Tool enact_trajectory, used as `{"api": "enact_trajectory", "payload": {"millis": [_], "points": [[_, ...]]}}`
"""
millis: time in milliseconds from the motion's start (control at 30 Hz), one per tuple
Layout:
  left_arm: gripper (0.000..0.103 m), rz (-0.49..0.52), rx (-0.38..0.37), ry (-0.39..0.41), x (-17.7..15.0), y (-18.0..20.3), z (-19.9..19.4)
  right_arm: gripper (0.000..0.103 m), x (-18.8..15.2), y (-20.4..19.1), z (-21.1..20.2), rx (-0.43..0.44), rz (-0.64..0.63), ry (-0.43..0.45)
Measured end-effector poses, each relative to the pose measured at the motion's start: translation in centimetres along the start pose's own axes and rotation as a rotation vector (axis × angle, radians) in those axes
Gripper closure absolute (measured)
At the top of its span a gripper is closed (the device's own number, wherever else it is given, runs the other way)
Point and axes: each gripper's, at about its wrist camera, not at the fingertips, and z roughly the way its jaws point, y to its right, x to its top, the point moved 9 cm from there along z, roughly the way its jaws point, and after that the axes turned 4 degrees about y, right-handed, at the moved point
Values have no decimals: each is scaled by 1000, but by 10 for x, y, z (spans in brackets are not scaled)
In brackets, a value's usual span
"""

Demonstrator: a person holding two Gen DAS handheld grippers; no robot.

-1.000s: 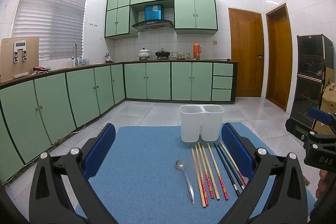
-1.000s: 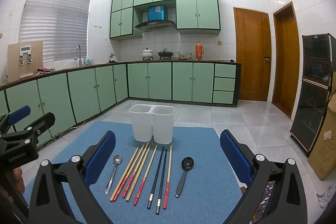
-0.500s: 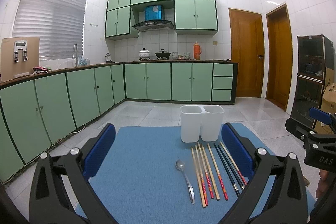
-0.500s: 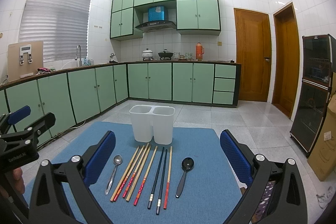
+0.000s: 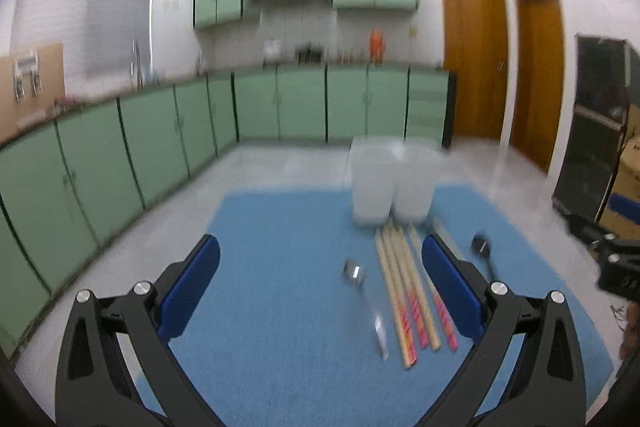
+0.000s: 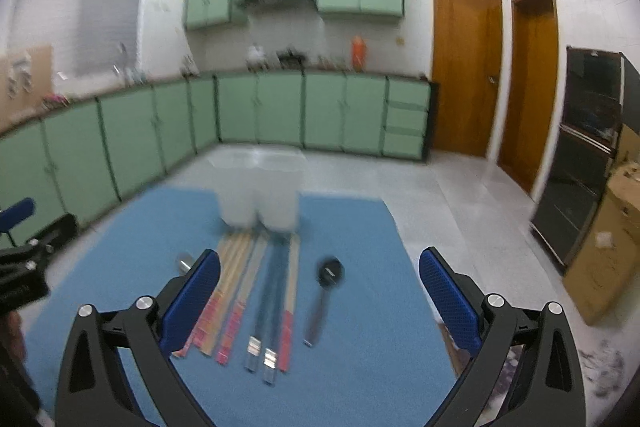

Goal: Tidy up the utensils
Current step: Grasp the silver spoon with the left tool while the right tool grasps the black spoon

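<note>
A white two-compartment holder (image 5: 393, 183) (image 6: 260, 187) stands at the far side of a blue mat (image 5: 280, 267) (image 6: 360, 307). In front of it lie a silver spoon (image 5: 362, 301), several wooden chopsticks with red ends (image 5: 404, 295) (image 6: 236, 283), dark chopsticks (image 6: 272, 303) and a black spoon (image 6: 326, 293) (image 5: 482, 251). My left gripper (image 5: 320, 283) is open and empty above the mat, left of the silver spoon. My right gripper (image 6: 320, 291) is open and empty above the chopsticks and black spoon. Both views are blurred.
Green cabinets (image 5: 160, 147) line the left and far walls. Two wooden doors (image 6: 468, 75) stand at the right. A dark cabinet (image 6: 588, 147) and a cardboard box (image 6: 604, 247) stand at the far right. Tiled floor (image 6: 460, 195) surrounds the mat.
Both grippers have moved forward and tilted down toward the mat; the utensils and holder now sit higher and larger in view. Both grippers stay open.
</note>
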Motion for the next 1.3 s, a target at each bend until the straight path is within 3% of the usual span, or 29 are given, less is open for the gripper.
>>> {"api": "enact_trajectory", "payload": {"millis": [100,200,300,533,567,667,767,867,967,1133,1300], "points": [[5,-53,13,-154,-20,-13,40,6,-13,15,29,-17,35,-109],[5,-87,9,-220,-27,-20,68,6,-18,23,56,-9,74,-178],[5,-42,12,-322,-33,-15,104,11,-19,23,90,10,83,-256],[6,7,-28,-440,-50,12,152,27,-37,15,159,73,121,-424],[9,12,-32,-456,-53,15,158,29,-41,12,167,82,123,-445],[32,11,-51,-525,-63,21,173,33,-52,8,185,84,133,-503],[35,-36,-90,-592,-76,22,180,35,-62,5,195,100,167,-556],[36,-51,-117,-610,-81,24,180,36,-69,7,203,98,185,-589],[45,-71,-132,-632,-85,20,180,39,-74,6,208,100,204,-612],[46,-84,-160,-631,-88,22,174,40,-79,2,212,108,217,-635],[60,-99,-163,-636,-87,21,176,41,-78,0,215,102,218,-644]]}}
